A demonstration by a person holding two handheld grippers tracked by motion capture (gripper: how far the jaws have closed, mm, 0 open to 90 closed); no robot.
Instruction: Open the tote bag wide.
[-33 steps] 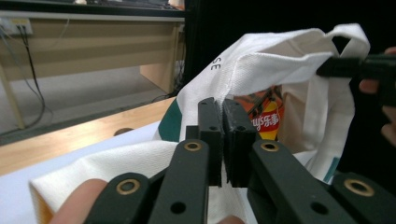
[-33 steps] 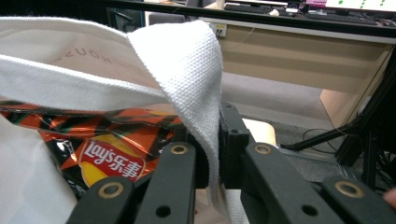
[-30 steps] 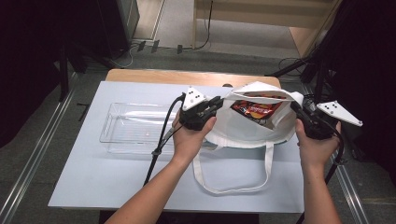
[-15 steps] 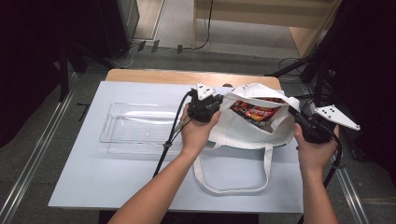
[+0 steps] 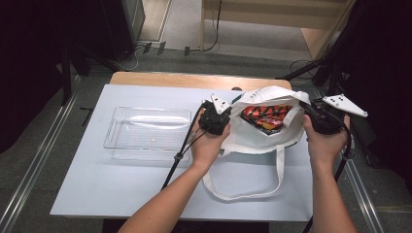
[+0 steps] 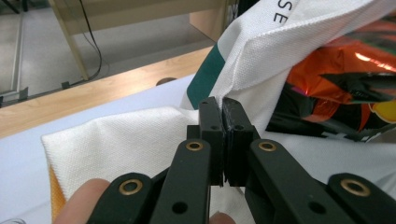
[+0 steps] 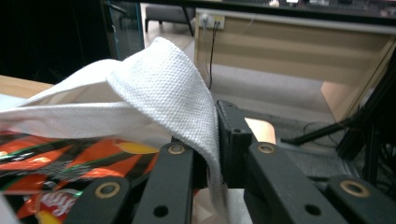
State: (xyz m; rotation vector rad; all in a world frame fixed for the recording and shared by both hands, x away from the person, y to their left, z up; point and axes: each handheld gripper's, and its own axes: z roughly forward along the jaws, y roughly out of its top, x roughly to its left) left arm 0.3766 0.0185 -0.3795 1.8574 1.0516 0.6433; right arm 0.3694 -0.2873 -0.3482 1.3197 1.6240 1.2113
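We hold the soft, floppy tote bag (image 5: 257,141) at the counter's (image 5: 145,194) right: left tool (image 5: 217,120) and right tool (image 5: 311,114) each clamp its rim. The light, crinkly snack packet (image 5: 266,116) inside should slip out easily.

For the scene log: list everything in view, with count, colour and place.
Tote bag: one, white with a green patch, right half of the table, mouth held open.
Snack packet: one, orange, red and black, inside the bag.
Tray: one, clear plastic, left of the bag.
Table: one, pale blue-white top, wooden far edge.
Left gripper: one, black, shut on the bag's left rim.
Right gripper: one, black, pinching the bag's right rim.
Hands: two, one on each gripper.
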